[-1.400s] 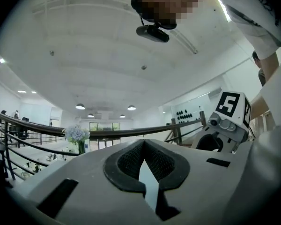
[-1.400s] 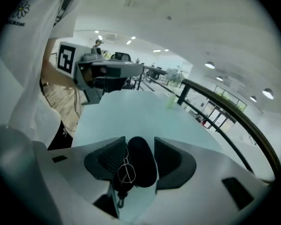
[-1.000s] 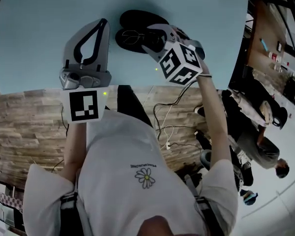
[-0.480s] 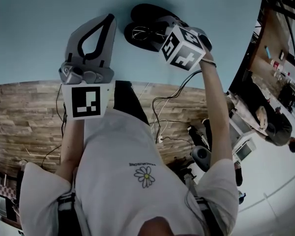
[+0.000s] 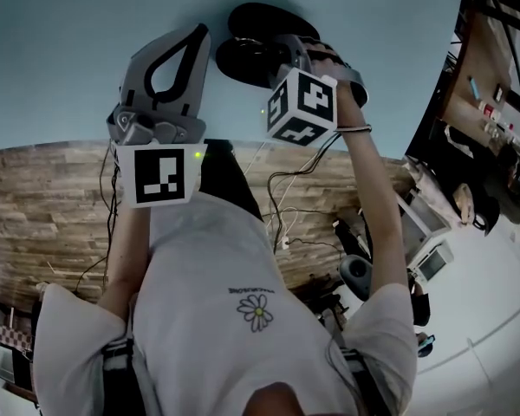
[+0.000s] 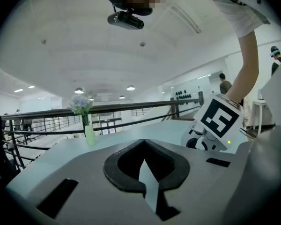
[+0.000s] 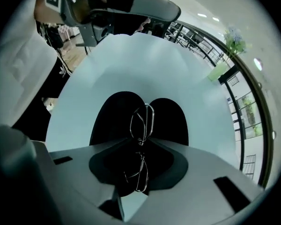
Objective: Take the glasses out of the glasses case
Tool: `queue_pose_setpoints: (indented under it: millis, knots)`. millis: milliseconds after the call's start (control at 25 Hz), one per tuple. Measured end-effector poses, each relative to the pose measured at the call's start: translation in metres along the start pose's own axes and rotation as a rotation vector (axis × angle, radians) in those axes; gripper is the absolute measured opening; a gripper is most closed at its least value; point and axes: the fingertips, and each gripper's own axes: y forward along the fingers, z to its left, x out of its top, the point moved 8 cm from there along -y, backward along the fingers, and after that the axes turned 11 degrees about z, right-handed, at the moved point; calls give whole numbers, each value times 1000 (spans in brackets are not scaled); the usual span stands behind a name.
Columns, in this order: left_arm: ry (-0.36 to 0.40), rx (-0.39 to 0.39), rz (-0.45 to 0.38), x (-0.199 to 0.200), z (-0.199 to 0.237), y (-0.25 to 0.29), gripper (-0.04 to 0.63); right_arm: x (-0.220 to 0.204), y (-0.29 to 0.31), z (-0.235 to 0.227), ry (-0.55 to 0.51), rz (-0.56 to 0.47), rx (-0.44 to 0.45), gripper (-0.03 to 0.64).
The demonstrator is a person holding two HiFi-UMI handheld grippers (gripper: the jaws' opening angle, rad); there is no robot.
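A black glasses case (image 5: 251, 20) lies open on the pale blue table (image 5: 78, 33); both halves (image 7: 110, 121) show in the right gripper view. Thin wire-rimmed glasses (image 7: 143, 118) lie across it. My right gripper (image 7: 140, 142) points steeply down over the case, jaws closing, tips meeting on the middle of the frame. In the head view the right gripper (image 5: 269, 57) and its marker cube (image 5: 302, 104) hide most of the glasses. My left gripper (image 5: 201, 33) hovers left of the case, shut and empty, its tips touching (image 6: 141, 142).
A small vase of flowers (image 6: 86, 125) stands far across the table, also in the right gripper view (image 7: 225, 64). The table's near edge (image 5: 87, 143) runs just under the grippers. A railing (image 6: 47, 114) lies beyond the table.
The right gripper has come down onto the open case and now covers the glasses in the head view; its cube has tilted. The left gripper has sunk slightly.
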Motion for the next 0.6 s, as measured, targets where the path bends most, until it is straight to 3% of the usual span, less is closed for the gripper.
queue_pose_setpoints:
  millis: [120, 600]
  knots:
    - [11, 9, 2, -2, 0, 0, 15, -1, 1, 3, 21, -7, -81, 89]
    - [18, 15, 2, -3, -1, -4, 15, -4, 1, 1, 42, -24, -82, 78]
